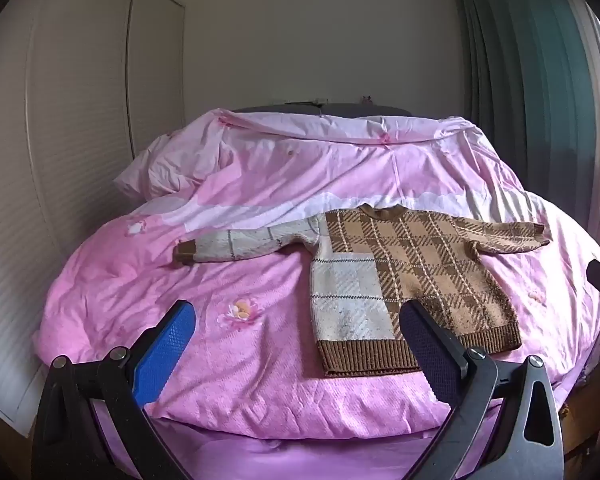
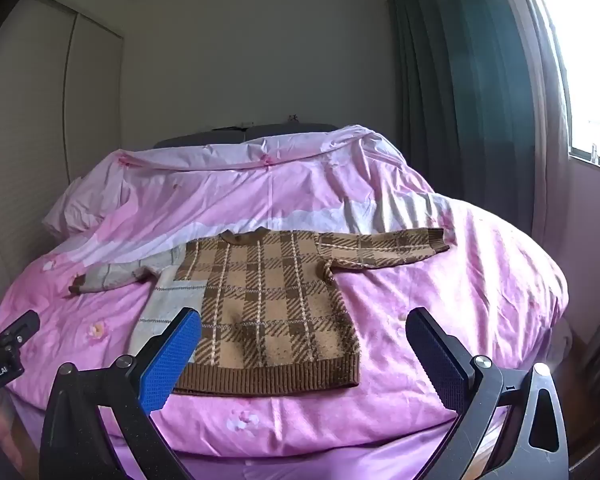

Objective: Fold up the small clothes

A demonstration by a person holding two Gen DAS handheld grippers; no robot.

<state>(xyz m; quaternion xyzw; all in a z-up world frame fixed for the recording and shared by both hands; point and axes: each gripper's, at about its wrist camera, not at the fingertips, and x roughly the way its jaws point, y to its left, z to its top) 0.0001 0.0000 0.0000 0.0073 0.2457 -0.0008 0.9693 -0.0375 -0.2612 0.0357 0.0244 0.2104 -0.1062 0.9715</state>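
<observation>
The plaid sweater (image 1: 404,280) lies flat, sleeves spread, just beyond the left gripper (image 1: 296,344) and right gripper (image 2: 304,344) — both spread wide, empty. It rests on a pink duvet (image 1: 260,380) — green curtain (image 2: 460,100) beside the window.

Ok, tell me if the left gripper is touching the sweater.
Cannot tell. In the left wrist view one of the open left gripper fingers overlaps the sweater hem, showing neither contact nor gap.

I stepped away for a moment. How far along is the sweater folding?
Done: the sweater lies spread flat on the pink quilt, both sleeves out. In hand: nothing; the left tool and right tool hang open before it. Left: every fold, sleeves and body.
</observation>
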